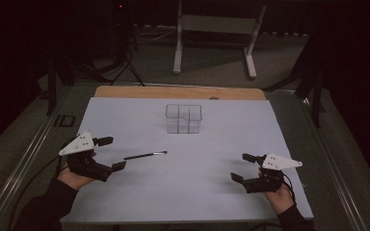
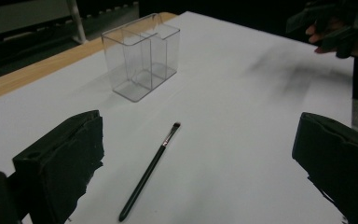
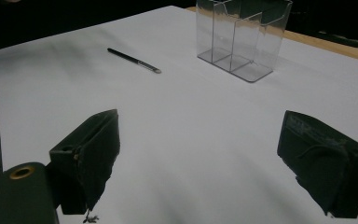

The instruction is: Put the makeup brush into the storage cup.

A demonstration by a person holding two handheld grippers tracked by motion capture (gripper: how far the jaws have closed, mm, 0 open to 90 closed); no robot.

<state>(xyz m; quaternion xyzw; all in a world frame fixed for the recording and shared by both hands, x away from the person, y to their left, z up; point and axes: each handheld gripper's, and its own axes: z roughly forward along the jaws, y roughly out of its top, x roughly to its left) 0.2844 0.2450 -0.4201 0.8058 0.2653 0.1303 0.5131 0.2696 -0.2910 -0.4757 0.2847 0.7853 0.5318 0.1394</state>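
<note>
A thin black brush lies flat on the white sheet that covers the bench, left of the middle and nearer the front edge than the back. Its bristle tip points toward the right side, its handle end toward the left gripper. Those tongs are spread wide, jaws well apart, with the brush just beyond them and untouched; in the left gripper view the brush lies on the sheet between the two dark jaws, running away from the camera. The bristles are too small to make out beyond a dark tuft after a short metal collar.

The right gripper sits near the front right corner of the sheet, its jaws also spread and holding nothing, well apart from the brush.

Toward the back edge, about midway across, stands a clear plastic organiser with inner dividers. How many compartments it has is hard to count from above; the right gripper view shows the organiser cut off at the top.

The person's sleeves run off the bottom of the high view. Beyond the bench the room is dark; only a pale frame on the floor stands out.
</note>
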